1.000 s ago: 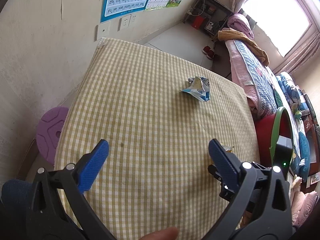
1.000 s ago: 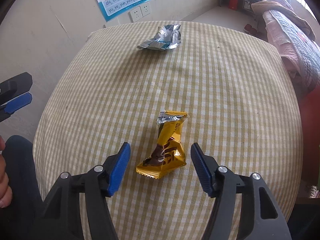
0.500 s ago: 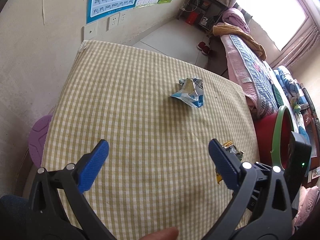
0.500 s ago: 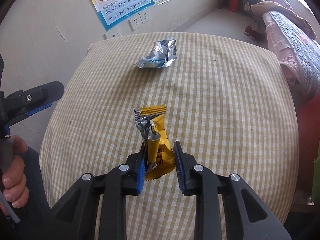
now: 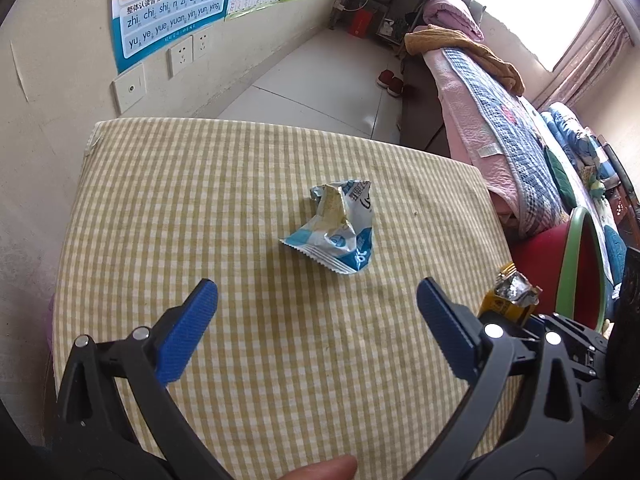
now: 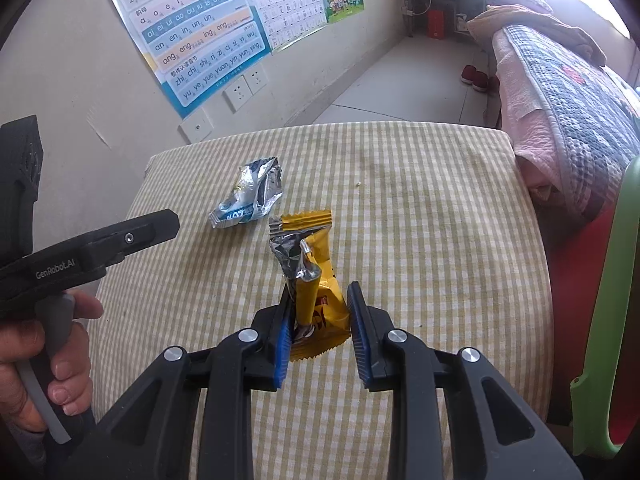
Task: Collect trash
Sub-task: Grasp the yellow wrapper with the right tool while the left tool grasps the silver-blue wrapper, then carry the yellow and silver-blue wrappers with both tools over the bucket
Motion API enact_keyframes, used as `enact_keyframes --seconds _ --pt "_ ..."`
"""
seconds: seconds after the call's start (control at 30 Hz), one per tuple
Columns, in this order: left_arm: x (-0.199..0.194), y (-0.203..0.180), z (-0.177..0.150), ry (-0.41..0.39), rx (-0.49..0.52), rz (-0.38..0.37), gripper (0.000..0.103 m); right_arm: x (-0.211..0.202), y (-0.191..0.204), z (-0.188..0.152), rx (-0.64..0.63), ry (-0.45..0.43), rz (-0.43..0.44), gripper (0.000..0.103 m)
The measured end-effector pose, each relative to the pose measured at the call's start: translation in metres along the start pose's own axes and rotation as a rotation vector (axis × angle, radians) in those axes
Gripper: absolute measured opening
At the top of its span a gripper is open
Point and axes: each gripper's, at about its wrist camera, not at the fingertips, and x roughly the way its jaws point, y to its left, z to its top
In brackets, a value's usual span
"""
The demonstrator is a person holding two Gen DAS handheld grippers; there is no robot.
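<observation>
Right gripper [image 6: 319, 334]: jaws narrow, pinching yellow wrapper [image 6: 310, 276], which stands upright above checked tablecloth [image 6: 420, 240].
Left gripper [image 5: 316, 334]: jaws wide, holding nothing, over the cloth.
Blue-white wrapper [image 5: 336, 228]: crumpled on cloth, 12 o'clock of left gripper, apart from it.
Red bin [image 5: 540, 256]: green-rimmed, 3 o'clock, beside table edge.

Left gripper [image 5: 316, 312] spread wide above checked tablecloth [image 5: 208, 216], nothing between the blue pads [image 5: 188, 332]. Crumpled blue wrapper [image 5: 340, 232] lying flat at 12 o'clock from the fingertips. Yellow wrapper [image 5: 508, 296] at 3 o'clock, beside red bin [image 5: 540, 256].
</observation>
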Motion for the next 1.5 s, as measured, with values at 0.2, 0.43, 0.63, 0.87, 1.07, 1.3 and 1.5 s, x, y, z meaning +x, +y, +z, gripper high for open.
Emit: enact_keyframes --seconds 0.2,0.43,0.63,0.87,1.07,1.3,1.5 --pt "0.037 -0.008 0.012 0.039 0.023 0.017 0.097 0.013 -0.016 0.000 0.043 0.009 0.029 0.026" --pt "0.071 -0.010 0.020 0.067 0.046 0.045 0.092 0.019 -0.029 0.001 0.078 0.010 0.050 0.026" --pt "0.077 -0.009 0.024 0.047 0.057 0.068 0.059 0.020 -0.033 0.002 0.090 0.004 0.057 0.027" --pt "0.067 -0.005 0.024 0.047 0.060 0.047 0.032 0.018 -0.028 0.002 0.076 -0.004 0.059 0.027" --pt "0.051 -0.006 0.016 0.053 0.056 0.035 0.029 0.009 -0.023 0.004 0.065 -0.025 0.053 0.027" --pt "0.020 -0.019 -0.001 0.042 0.068 0.024 0.029 -0.017 -0.015 0.006 0.049 -0.077 0.051 0.027" --pt "-0.011 -0.033 -0.015 0.023 0.082 0.014 0.029 -0.049 -0.010 0.001 0.038 -0.121 0.040 0.027"
